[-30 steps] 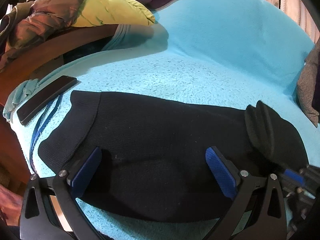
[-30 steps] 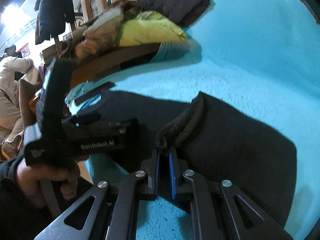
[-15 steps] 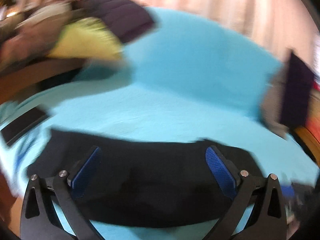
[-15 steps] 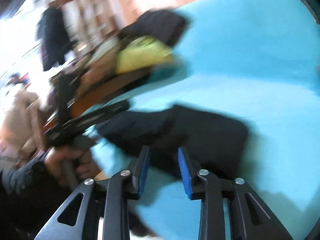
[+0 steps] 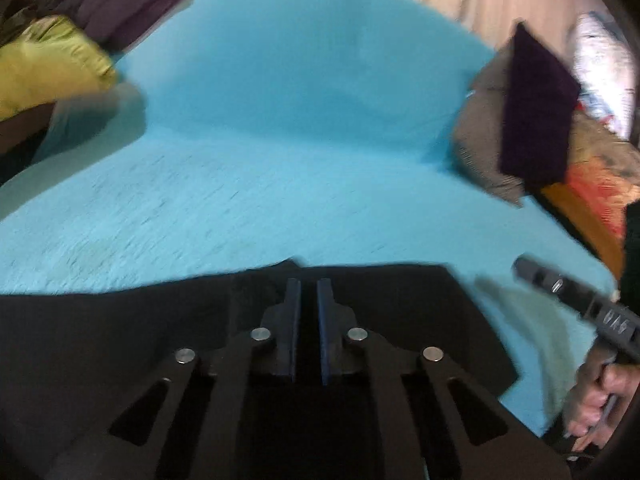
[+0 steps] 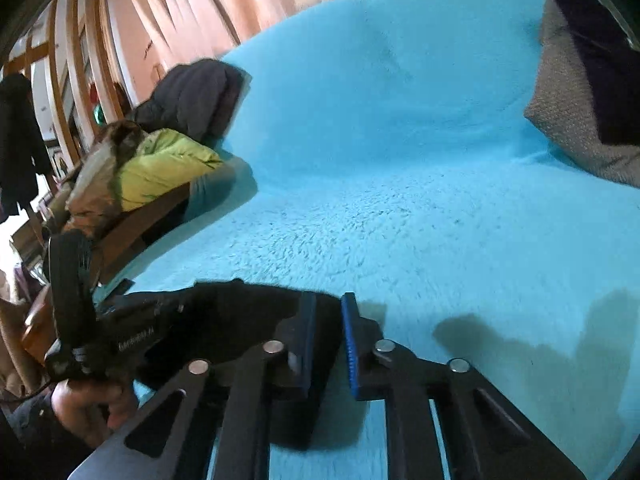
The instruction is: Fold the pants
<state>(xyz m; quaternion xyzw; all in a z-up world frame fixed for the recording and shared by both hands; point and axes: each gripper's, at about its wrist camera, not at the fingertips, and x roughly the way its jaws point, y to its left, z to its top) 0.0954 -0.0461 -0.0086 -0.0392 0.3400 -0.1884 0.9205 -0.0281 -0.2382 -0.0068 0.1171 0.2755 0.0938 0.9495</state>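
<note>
In the left wrist view, the left gripper [image 5: 308, 312] is seen pressed nearly together over the black pants [image 5: 120, 340], which lie flat on the turquoise fleece blanket [image 5: 280, 160]; whether knit is pinched cannot be told. In the right wrist view, the right gripper [image 6: 326, 344] is closing at the pants' edge [image 6: 224, 312], nothing visibly between. Both edges should be gripped evenly before folding.

Both fisheye views bow strongly toward dark rounded corners, the left wrist view smeared by motion blur, the right sharper with bright glare far left and soft shadows falling on the turquoise blanket [image 6: 420, 208] near right.
</note>
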